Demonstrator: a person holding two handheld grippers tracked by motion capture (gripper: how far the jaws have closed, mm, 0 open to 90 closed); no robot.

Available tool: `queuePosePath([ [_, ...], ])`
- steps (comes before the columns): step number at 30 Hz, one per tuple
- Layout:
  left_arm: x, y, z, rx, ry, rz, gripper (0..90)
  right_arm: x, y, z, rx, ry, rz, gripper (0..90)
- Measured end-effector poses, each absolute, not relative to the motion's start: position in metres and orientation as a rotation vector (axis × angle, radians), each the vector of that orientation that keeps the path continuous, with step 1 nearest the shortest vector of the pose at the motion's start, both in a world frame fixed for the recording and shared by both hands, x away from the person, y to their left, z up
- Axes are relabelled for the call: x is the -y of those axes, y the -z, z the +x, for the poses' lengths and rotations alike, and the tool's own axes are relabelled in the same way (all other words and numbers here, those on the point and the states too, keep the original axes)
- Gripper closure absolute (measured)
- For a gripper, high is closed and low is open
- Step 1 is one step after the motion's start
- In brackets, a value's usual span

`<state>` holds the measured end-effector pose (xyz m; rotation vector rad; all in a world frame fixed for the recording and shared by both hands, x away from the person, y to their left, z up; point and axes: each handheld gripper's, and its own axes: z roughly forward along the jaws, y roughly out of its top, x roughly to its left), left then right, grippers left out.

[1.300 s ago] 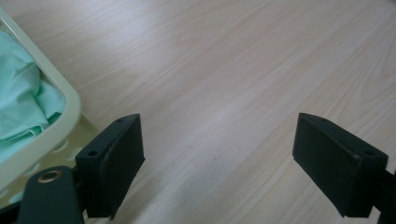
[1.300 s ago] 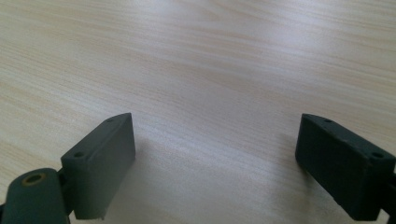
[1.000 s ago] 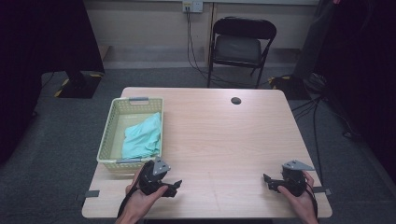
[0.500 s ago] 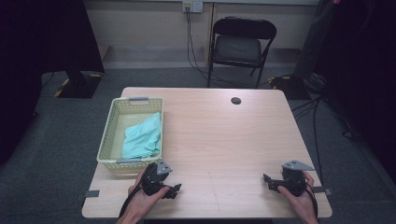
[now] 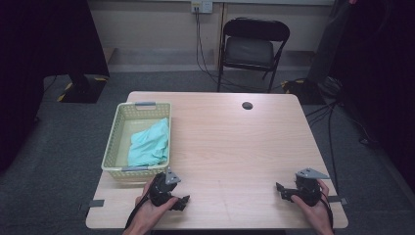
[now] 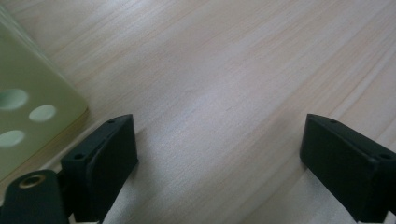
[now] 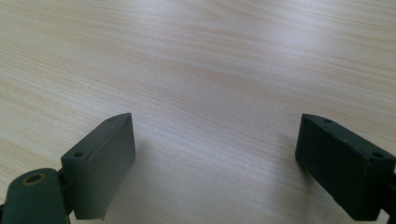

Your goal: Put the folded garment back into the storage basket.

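Left gripper view: basket corner beside jaw.

The left gripper sits in the person's left hand low over the near edge of the worktop, its grey three-cornered plate on top and its black fingers pointing toward the middle. Its jaws have just been opening and stand wide apart, with nothing between them but bare wood. The right gripper is cupped in the right hand at the near right corner, fingers aimed leftward, plate level on top. In the right gripper view its fingers are likewise spread wide over bare wood, gripping nothing. Both forearms enter from the bottom of the high view, and a cable trails from each gripper.
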<state>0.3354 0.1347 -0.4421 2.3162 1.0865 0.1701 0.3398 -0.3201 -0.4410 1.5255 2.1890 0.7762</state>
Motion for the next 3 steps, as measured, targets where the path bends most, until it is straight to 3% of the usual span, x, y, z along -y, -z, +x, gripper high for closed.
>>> queuePosePath([
  [3, -0.1346, 0.4440, 0.3354, -1.088, -0.180, 2.304, 6.7, 0.3201, 0.4410, 0.3398, -2.189, -0.776, 1.526, 11.3],
])
